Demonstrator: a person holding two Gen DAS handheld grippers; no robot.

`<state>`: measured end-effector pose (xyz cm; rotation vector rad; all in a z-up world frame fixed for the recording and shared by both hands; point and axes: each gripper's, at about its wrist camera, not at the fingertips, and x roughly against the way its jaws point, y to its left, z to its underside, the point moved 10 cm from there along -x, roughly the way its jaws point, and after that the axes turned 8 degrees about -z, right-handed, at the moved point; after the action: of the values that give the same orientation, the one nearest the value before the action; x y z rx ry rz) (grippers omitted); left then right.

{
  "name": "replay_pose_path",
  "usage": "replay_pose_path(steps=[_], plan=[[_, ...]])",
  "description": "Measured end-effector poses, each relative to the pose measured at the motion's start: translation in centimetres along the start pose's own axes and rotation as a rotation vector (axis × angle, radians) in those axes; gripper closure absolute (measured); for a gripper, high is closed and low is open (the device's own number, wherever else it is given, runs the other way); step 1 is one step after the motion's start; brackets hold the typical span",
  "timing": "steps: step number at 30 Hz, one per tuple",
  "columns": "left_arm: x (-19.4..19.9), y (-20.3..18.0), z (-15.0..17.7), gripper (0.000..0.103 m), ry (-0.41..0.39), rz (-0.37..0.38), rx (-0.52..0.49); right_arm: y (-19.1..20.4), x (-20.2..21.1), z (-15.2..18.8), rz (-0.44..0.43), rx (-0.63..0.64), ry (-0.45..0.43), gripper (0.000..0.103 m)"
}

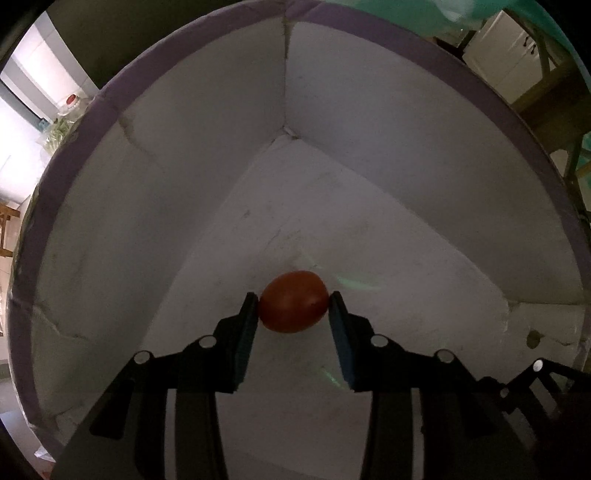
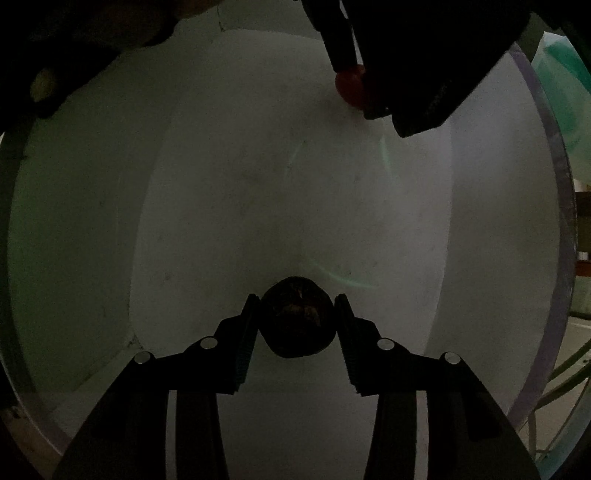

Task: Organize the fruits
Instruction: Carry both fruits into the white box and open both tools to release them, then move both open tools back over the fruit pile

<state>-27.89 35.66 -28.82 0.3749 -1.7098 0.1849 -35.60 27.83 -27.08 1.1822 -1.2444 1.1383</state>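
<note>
Left gripper [image 1: 293, 297]: fingers narrow, pinching a red tomato [image 1: 293, 301] at its two sides, low inside the box [image 1: 406, 122]. Whether the tomato touches the floor cannot be told.

Right gripper [image 2: 298, 297]: fingers narrow, clamped on a dark round fruit [image 2: 297, 317], kind not clear in the dim light; it hangs above the white box floor [image 2: 295, 192].

Box: white inner walls, purple rim [image 1: 110, 96], one seam at the far corner [image 1: 285, 127], a small hole [image 1: 533, 336] in the near right wall. Floor scuffed, otherwise bare around both fruits; open room ahead of and to each side of either gripper before the walls.

Writing: none readable on box, fruit or grippers.

Far end, right wrist view: the tomato [image 2: 349, 86] shows again under the left gripper's dark body [image 2: 424, 66], well apart from the dark fruit.

Beyond the rim: white cabinet [image 1: 506, 55] upper right, a teal sheet [image 1: 424, 14] at top.
</note>
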Motion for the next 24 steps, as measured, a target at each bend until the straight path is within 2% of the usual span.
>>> replay_pose_path(steps=[1,2,3,4,6,8,9,10,12,13,15,17,20,22,24], plan=[[0.0,-0.3,-0.1,0.050,-0.003,-0.002,0.000,0.1,0.1,-0.1,-0.005,-0.004,-0.005,0.050],[-0.1,-0.4,-0.3,0.045,-0.005,-0.006,0.001,0.3,0.4,-0.1,-0.014,-0.006,-0.014,0.041],[0.1,-0.7,-0.5,0.035,-0.005,-0.010,0.005,0.4,0.7,-0.1,-0.021,-0.004,-0.025,0.034],[0.1,-0.6,-0.5,0.029,-0.004,-0.014,0.014,0.5,0.8,0.0,-0.022,-0.002,-0.030,0.031],[0.3,-0.4,-0.6,0.025,-0.010,-0.010,0.036,0.4,1.7,0.3,-0.001,0.010,-0.047,0.026],[1.7,-0.1,-1.0,0.025,-0.068,-0.007,0.077,0.7,3.5,0.4,0.005,0.035,-0.104,0.026],[2.8,0.3,-1.2,0.025,-0.115,-0.016,0.103,1.2,4.9,0.1,-0.001,0.051,-0.153,0.026],[5.0,0.7,-1.7,0.025,-0.202,-0.023,0.135,1.8,5.9,-0.7,-0.006,0.059,-0.190,0.026],[9.4,1.0,-2.2,0.024,-0.369,-0.024,0.191,2.3,10.5,-0.6,-0.025,0.076,-0.320,0.026],[12.8,1.6,-2.2,0.017,-0.480,-0.045,0.238,2.3,12.8,-0.5,-0.030,0.083,-0.386,0.026],[18.4,2.5,-2.6,0.001,-0.639,-0.081,0.305,1.6,18.9,0.8,-0.007,0.086,-0.557,0.026],[24.4,2.5,-3.2,0.001,-0.785,-0.115,0.339,-0.3,23.9,3.3,0.032,0.061,-0.692,0.026],[32.0,-1.2,-5.9,0.001,-0.921,-0.127,0.242,-4.6,29.3,8.3,0.130,-0.046,-0.842,0.019],[35.7,-4.9,-7.2,0.001,-0.991,-0.127,0.146,-7.8,30.9,11.2,0.190,-0.150,-0.884,0.019],[38.1,-9.1,-8.6,0.001,-1.031,-0.102,0.062,-12.0,31.9,16.4,0.258,-0.292,-0.921,0.019]])
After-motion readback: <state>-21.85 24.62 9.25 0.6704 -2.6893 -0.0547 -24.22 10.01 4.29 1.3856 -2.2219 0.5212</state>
